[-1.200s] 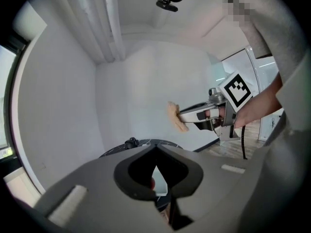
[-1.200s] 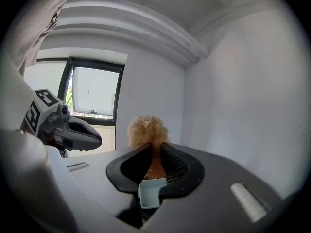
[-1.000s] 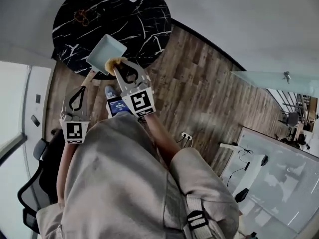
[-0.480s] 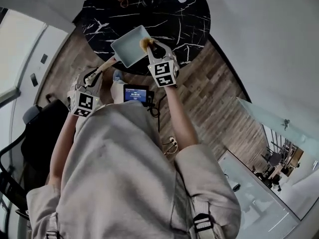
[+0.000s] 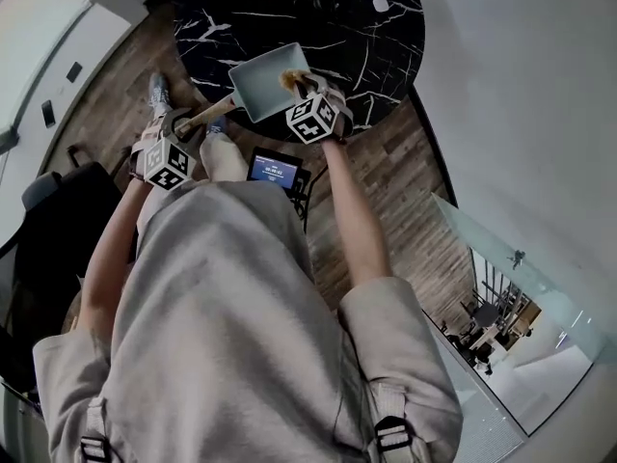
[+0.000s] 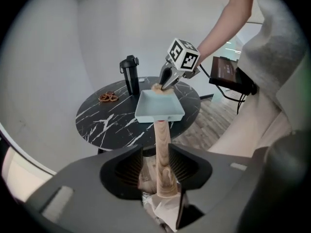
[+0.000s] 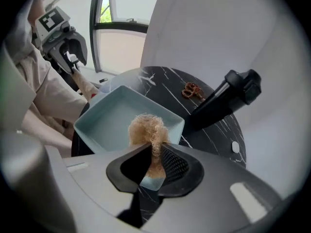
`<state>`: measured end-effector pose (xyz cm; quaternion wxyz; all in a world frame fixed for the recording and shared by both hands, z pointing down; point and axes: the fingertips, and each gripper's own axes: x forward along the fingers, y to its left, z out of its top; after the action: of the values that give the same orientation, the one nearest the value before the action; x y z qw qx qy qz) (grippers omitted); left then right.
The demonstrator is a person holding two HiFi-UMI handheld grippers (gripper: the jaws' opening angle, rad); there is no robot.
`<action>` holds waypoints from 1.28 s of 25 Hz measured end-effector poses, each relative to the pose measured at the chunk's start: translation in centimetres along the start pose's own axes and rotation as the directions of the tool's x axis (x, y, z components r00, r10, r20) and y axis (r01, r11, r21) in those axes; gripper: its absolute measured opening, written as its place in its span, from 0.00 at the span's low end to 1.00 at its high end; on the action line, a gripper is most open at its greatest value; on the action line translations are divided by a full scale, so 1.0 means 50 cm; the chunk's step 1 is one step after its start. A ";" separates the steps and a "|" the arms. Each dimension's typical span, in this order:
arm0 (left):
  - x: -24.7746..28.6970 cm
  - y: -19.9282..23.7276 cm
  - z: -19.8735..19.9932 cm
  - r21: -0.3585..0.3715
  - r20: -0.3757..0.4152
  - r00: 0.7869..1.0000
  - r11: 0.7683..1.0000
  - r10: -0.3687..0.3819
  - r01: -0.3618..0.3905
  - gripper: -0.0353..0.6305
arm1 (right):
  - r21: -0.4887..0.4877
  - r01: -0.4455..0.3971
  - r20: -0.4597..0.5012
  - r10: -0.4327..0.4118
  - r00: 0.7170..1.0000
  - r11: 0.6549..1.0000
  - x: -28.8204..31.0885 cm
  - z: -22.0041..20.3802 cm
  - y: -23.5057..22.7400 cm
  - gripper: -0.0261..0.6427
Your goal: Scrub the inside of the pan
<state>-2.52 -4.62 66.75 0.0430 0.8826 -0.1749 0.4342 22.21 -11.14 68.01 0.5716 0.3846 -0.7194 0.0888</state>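
A square pale-blue pan (image 5: 262, 83) sits at the near edge of the black marble table (image 5: 328, 17). Its wooden handle (image 5: 208, 114) sticks out towards me. My left gripper (image 5: 183, 123) is round that handle (image 6: 163, 140). Its jaws have just been opening and now stand open, with a gap on the left side of the handle. My right gripper (image 5: 297, 90) is shut on a tan fibrous scrubber (image 7: 148, 129), which hangs over the pan (image 7: 107, 125) at its far rim. From the left gripper view, the right gripper (image 6: 166, 79) shows beyond the pan (image 6: 158, 108).
A black bottle (image 6: 130, 74) and a small brown pile (image 6: 108, 97) stand further back on the table (image 6: 107, 125). A small white disc (image 7: 235, 147) lies near the table's rim. A screen (image 5: 275, 170) hangs at my chest. Wooden floor and a black chair (image 5: 48, 220) surround the table.
Both grippers and the pan have come down to the table's near edge. The scrubber has stayed at the pan's far rim.
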 end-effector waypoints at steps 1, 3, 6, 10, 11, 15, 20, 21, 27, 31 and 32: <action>0.004 0.002 -0.005 -0.014 -0.003 1.000 1.000 -0.011 0.011 0.29 | -0.017 -0.002 -0.027 0.002 1.000 1.000 0.013 -0.004 0.001 0.15; 0.007 0.000 -0.011 -0.047 0.003 0.999 0.998 -0.040 0.040 0.29 | -0.028 -0.008 -0.078 0.006 0.997 1.000 0.037 -0.014 0.001 0.15; 0.009 -0.004 -0.013 -0.073 0.008 0.997 0.994 -0.076 0.076 0.29 | -0.025 -0.024 -0.159 0.019 0.987 0.999 0.063 -0.041 0.005 0.15; 0.009 -0.014 -0.011 -0.053 -0.015 0.995 0.994 -0.100 0.099 0.29 | 0.004 -0.072 -0.219 0.071 0.973 0.997 0.078 -0.062 0.034 0.15; 0.011 -0.018 -0.012 -0.046 -0.024 0.994 0.993 -0.108 0.107 0.29 | 0.028 -0.078 -0.223 0.082 0.971 0.997 0.079 -0.062 0.036 0.15; 0.028 -0.033 -0.029 -0.037 -0.068 0.991 0.993 -0.114 0.111 0.28 | 0.102 -0.111 -0.230 0.132 0.964 0.989 0.078 -0.059 0.039 0.15; 0.039 -0.019 -0.032 -0.066 -0.098 0.992 0.995 -0.079 0.072 0.25 | 0.139 -0.143 -0.230 0.172 0.958 0.980 0.072 -0.064 0.054 0.15; 0.039 -0.017 -0.032 -0.070 -0.101 0.992 0.995 -0.077 0.071 0.25 | 0.147 -0.147 -0.225 0.178 0.958 0.978 0.070 -0.065 0.059 0.15; 0.044 -0.017 -0.029 -0.071 -0.107 0.991 0.995 -0.083 0.075 0.26 | 0.175 -0.178 -0.204 0.212 0.956 0.968 0.059 -0.064 0.090 0.15; 0.046 -0.021 -0.028 -0.062 -0.099 0.993 0.996 -0.070 0.064 0.26 | 0.184 -0.226 -0.187 0.260 0.947 0.956 0.057 -0.044 0.122 0.15; 0.047 -0.023 -0.027 -0.062 -0.099 0.993 0.996 -0.069 0.063 0.26 | 0.185 -0.240 -0.183 0.273 0.944 0.953 0.057 -0.039 0.131 0.15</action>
<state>-1.83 -3.86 69.53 0.0918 0.8633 -0.1559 0.4712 19.26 -6.83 73.24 0.5938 0.3209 -0.6906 0.2597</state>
